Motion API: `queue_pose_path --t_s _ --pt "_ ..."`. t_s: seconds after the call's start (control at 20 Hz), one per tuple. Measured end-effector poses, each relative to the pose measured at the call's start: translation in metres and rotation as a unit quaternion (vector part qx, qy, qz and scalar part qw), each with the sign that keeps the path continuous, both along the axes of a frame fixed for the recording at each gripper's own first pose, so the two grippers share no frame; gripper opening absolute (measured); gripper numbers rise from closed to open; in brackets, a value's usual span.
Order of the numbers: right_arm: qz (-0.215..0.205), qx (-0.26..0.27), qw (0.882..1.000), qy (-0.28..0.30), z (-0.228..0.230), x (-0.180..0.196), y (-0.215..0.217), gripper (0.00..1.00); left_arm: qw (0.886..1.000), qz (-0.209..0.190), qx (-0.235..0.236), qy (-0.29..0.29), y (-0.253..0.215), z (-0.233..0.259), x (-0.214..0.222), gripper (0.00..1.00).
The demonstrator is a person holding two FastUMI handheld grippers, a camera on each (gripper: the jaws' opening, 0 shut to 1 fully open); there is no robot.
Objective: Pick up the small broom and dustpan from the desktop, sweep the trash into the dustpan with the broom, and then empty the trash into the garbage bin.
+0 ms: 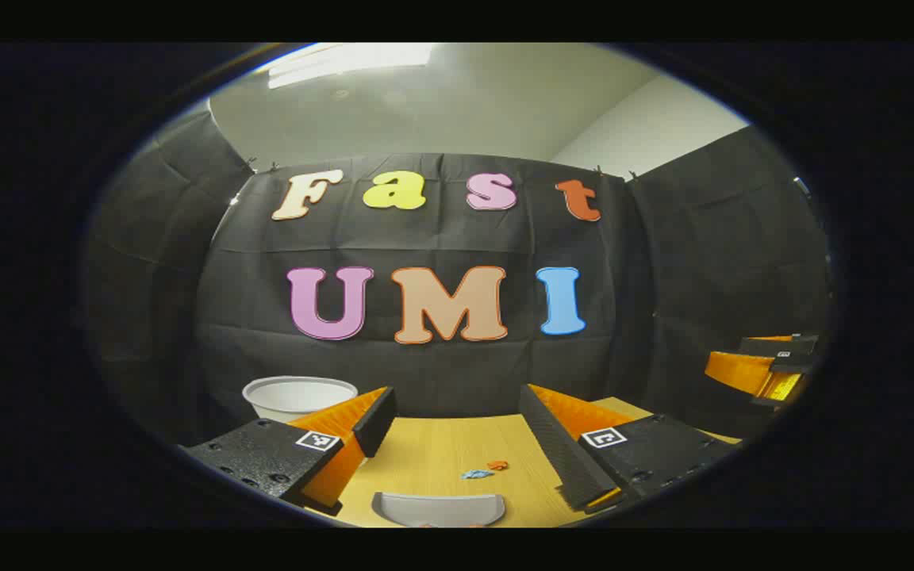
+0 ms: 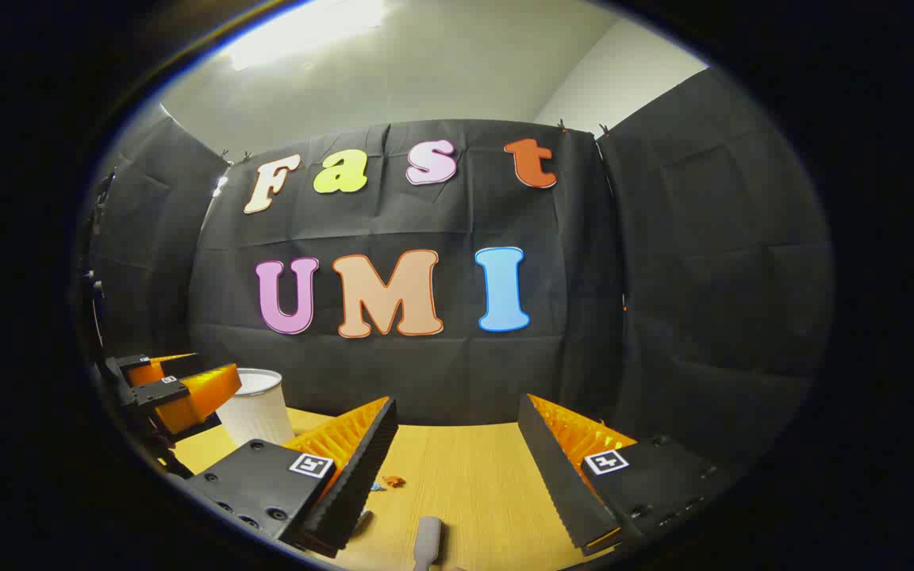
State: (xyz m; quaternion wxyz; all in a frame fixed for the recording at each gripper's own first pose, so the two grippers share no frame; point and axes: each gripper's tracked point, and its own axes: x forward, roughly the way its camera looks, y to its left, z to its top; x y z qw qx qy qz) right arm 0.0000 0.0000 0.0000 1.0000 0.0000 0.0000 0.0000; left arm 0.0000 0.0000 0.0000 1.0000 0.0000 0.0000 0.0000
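Wooden surface before black cloth. Left claw spread, grasping nothing; grey dustpan at 6 o'clock, trash scraps just beyond, white garbage bin at 10. Right claw released; possibly the broom handle at 6.

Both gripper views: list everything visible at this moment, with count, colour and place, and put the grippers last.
table: one, light wood, across the bottom of both views.
garbage bin: one, white, far left on the table.
trash: two small scraps, one blue, one orange, mid-table.
dustpan: one, grey, at the near table edge, partly cut off.
broom: one grey handle at the near edge; bristles out of sight.
left gripper: open, empty, above the dustpan.
right gripper: open, empty, above the broom handle.
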Motion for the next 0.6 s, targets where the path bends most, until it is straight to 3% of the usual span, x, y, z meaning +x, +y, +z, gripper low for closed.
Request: queue_pose_path --t_s 0.6 --pt "0.043 0.006 0.999 0.008 -0.007 0.006 0.026 0.99 0.999 0.042 0.014 0.004 0.024 -0.005 -0.01 0.98"
